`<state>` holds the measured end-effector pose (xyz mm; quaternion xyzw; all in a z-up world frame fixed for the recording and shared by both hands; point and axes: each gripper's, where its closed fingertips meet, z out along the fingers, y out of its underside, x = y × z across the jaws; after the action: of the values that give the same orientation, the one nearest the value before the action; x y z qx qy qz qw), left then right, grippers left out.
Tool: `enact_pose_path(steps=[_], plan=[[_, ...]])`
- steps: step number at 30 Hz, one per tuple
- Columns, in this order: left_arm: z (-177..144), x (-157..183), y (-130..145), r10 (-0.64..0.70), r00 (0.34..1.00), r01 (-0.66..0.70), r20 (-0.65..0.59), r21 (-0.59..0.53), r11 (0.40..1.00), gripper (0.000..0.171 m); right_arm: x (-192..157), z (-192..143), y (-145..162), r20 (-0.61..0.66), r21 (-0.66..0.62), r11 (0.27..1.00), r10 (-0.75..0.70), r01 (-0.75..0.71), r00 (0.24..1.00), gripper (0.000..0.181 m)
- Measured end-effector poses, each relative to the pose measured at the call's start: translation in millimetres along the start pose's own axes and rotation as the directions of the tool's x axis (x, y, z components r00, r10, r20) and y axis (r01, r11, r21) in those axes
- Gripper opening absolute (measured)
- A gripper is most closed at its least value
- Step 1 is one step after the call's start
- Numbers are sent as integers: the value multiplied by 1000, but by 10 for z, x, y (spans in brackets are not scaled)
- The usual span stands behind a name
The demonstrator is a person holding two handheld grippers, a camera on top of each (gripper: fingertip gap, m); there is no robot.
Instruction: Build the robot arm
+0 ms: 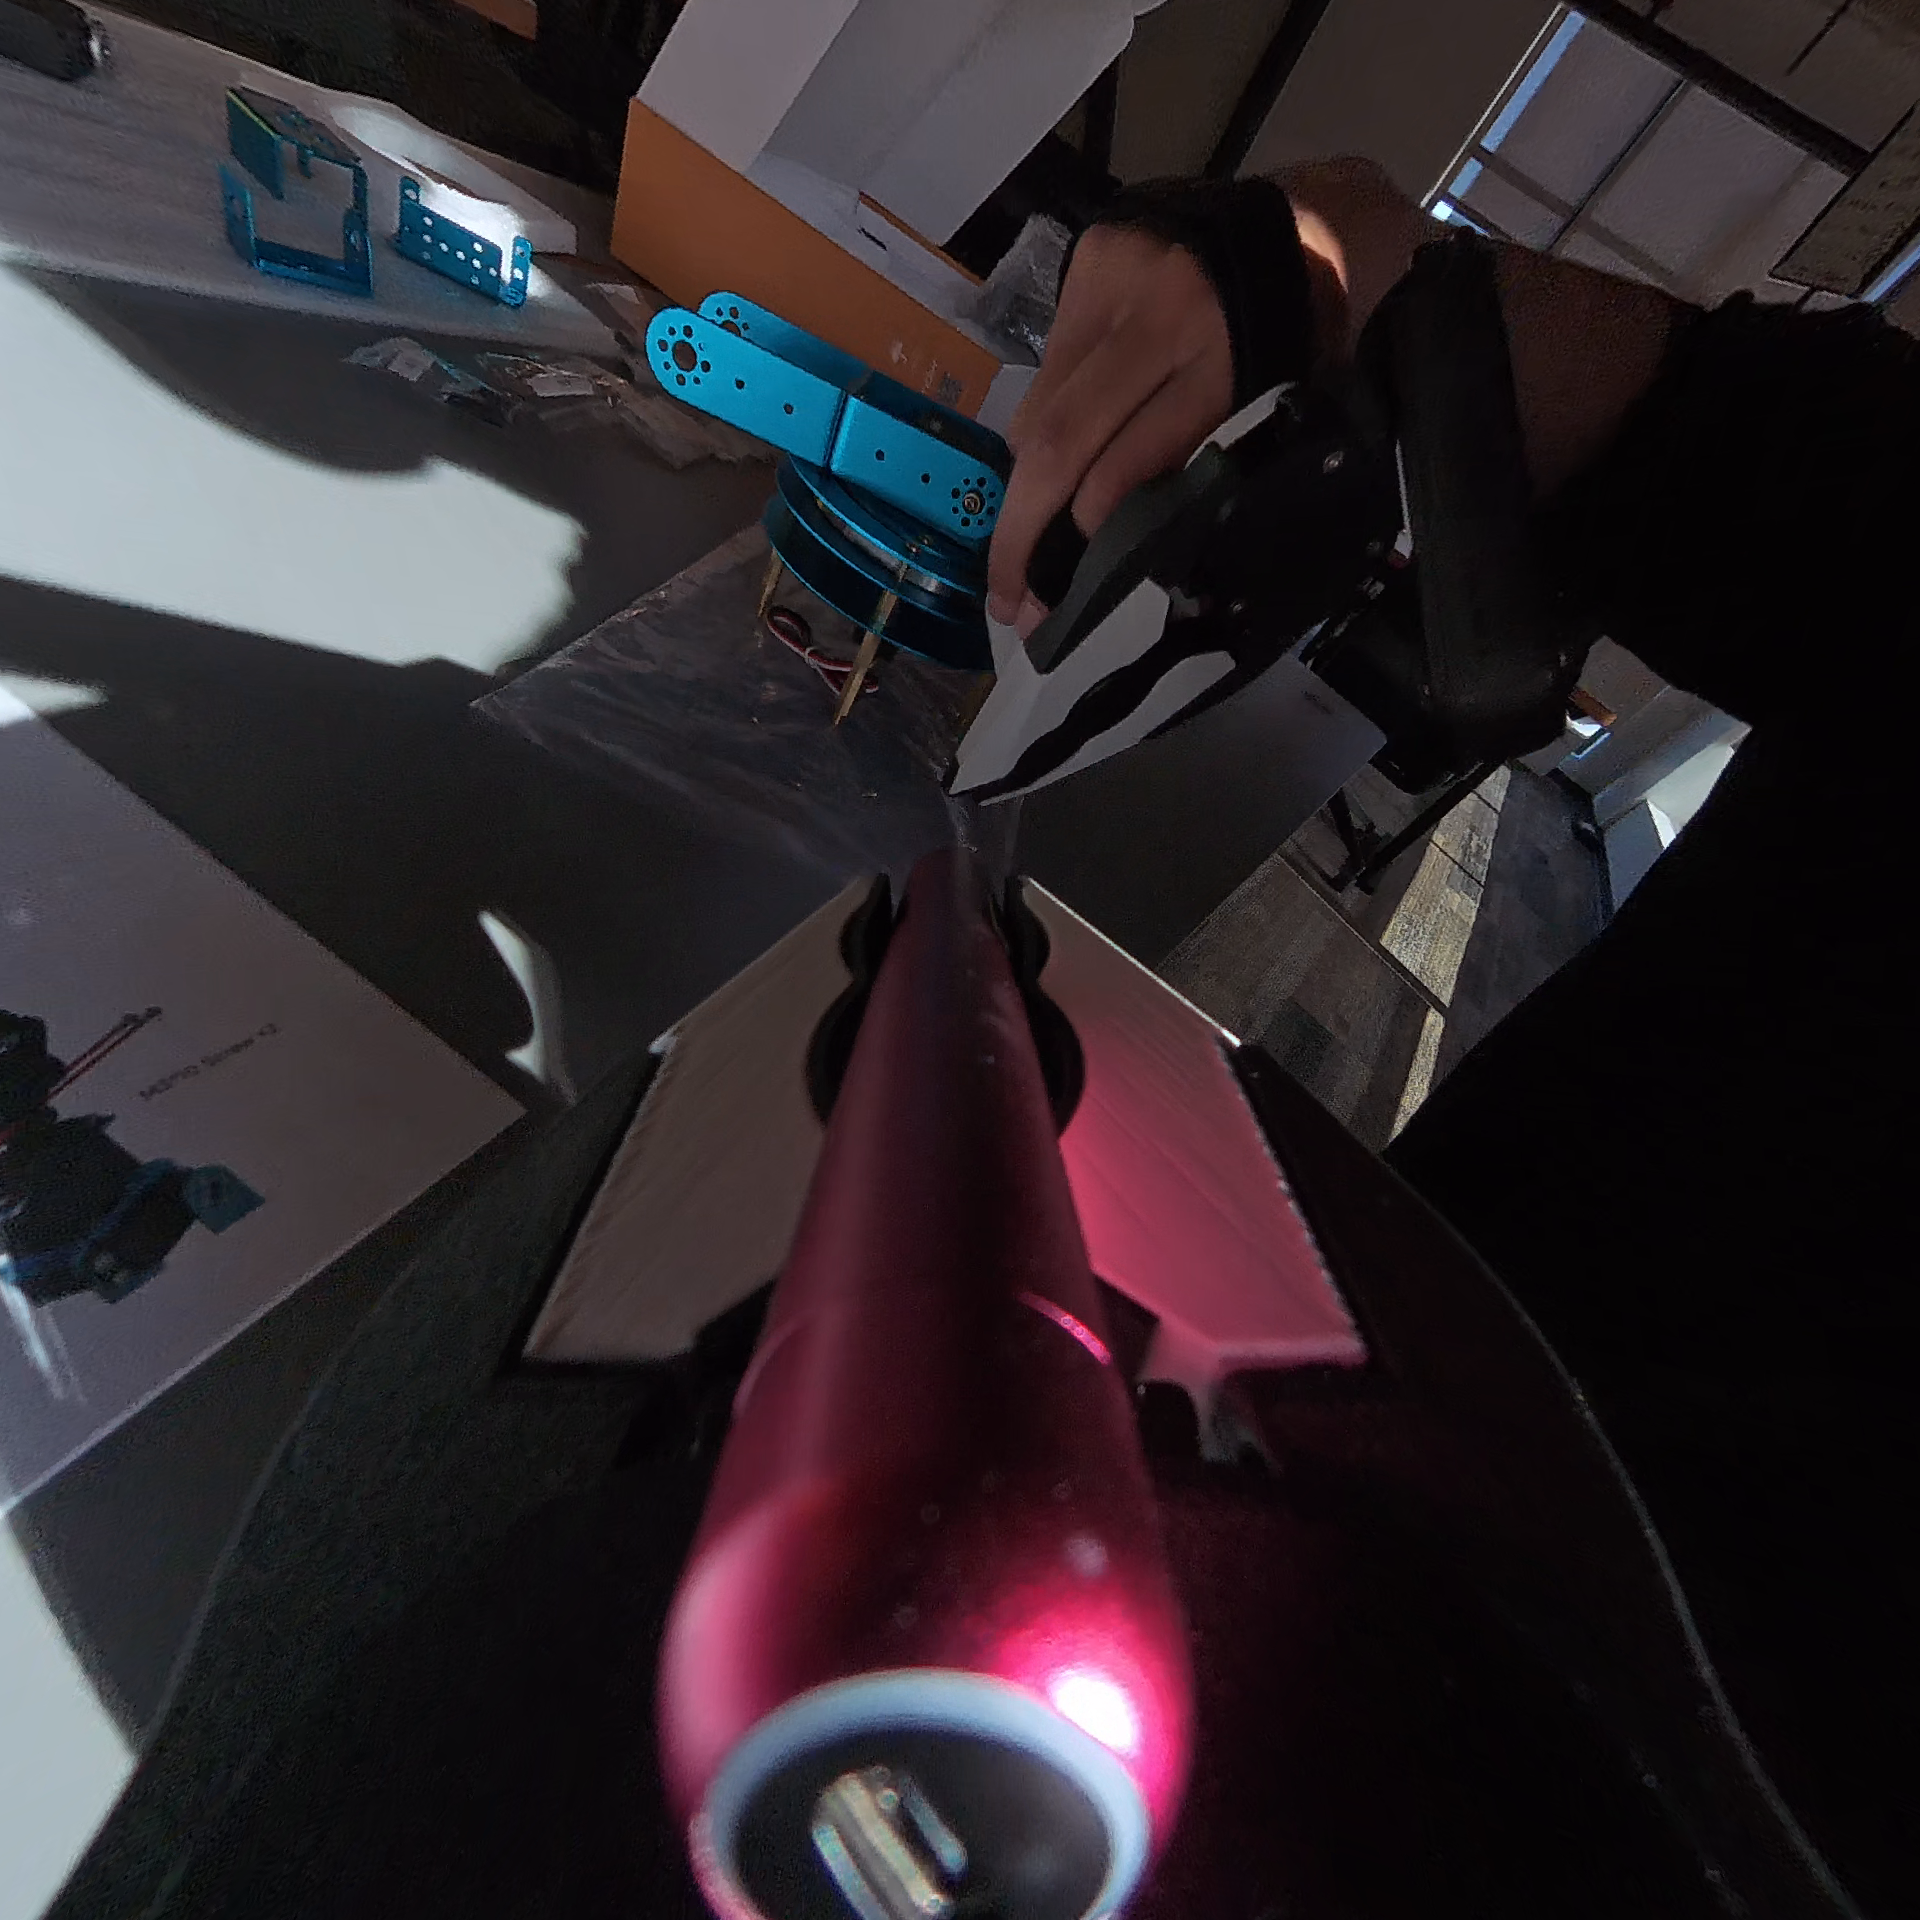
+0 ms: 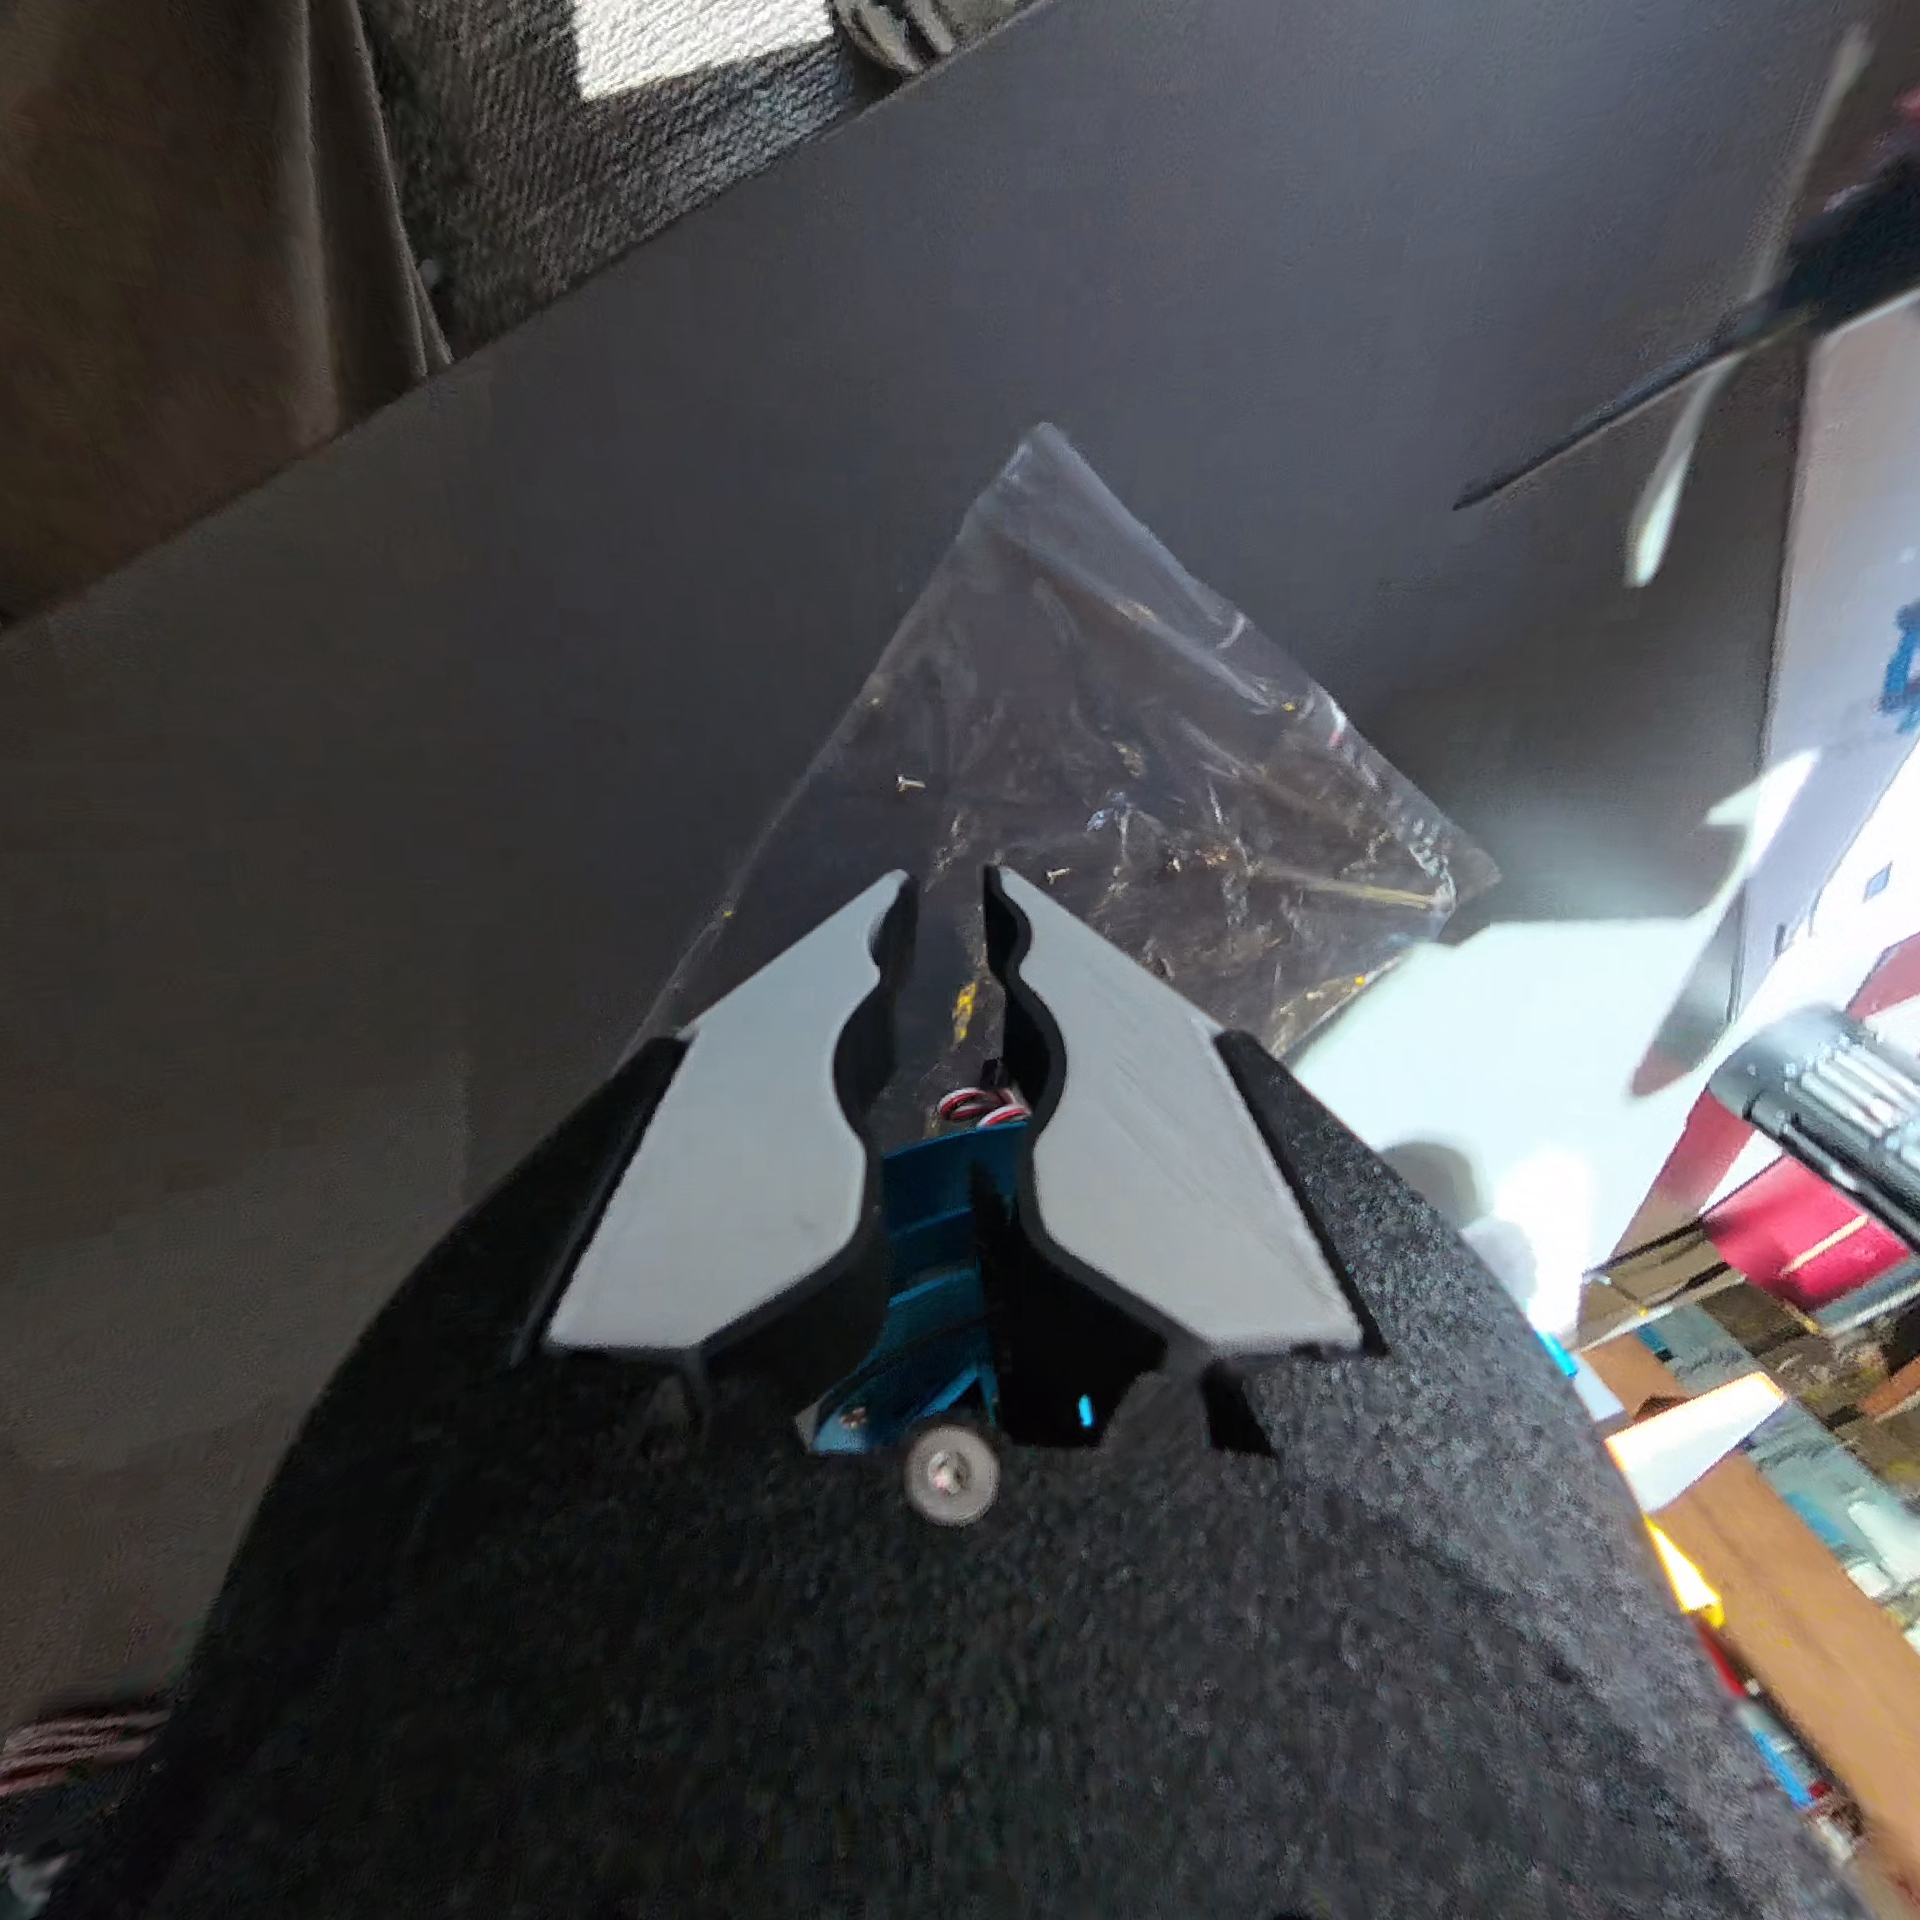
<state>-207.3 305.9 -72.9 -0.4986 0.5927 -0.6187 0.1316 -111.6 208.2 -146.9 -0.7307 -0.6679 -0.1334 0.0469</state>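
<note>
Our left gripper (image 1: 951, 894) pinches a red screwdriver (image 1: 935, 1299). Our right gripper (image 2: 948, 878), nearly pressed together, flanks the blue turntable (image 1: 883, 561) near the table's (image 2: 416, 831) edge; we cannot tell whether it grips.

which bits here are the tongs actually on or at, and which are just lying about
In hand or at the tongs: red screwdriver in left tongs; right tongs; blue turntable; plastic bag.
Lying about: blue brackets; printed sheet; orange box.
</note>
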Motion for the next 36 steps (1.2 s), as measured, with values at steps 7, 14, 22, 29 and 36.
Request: enact_pose_path(steps=[7, 14, 22, 29, 36], plan=[[-281, 78, 122, 1, 998, -3, 68, 26, 1000, 19, -114, 123, -100, 119, -3, 986, -164, 165, 979, 13], [-311, 93, 130, 0, 998, -2, 64, 24, 1000, 19, -113, 78, -168, 118, 26, 988, -156, 154, 981, 10], [-268, 122, 144, 19, 998, -20, 61, 4, 1000, 20, -153, 117, -134, 117, 18, 988, -156, 155, 981, 10], [-252, 128, 149, 18, 998, -18, 60, 4, 1000, 20, -206, 116, -142, 167, 36, 991, -134, 129, 977, 0], [-215, 124, 161, 16, 998, -16, 54, 3, 1000, 20, -207, 112, -135, 181, 52, 999, 4, -14, 983, 0]])
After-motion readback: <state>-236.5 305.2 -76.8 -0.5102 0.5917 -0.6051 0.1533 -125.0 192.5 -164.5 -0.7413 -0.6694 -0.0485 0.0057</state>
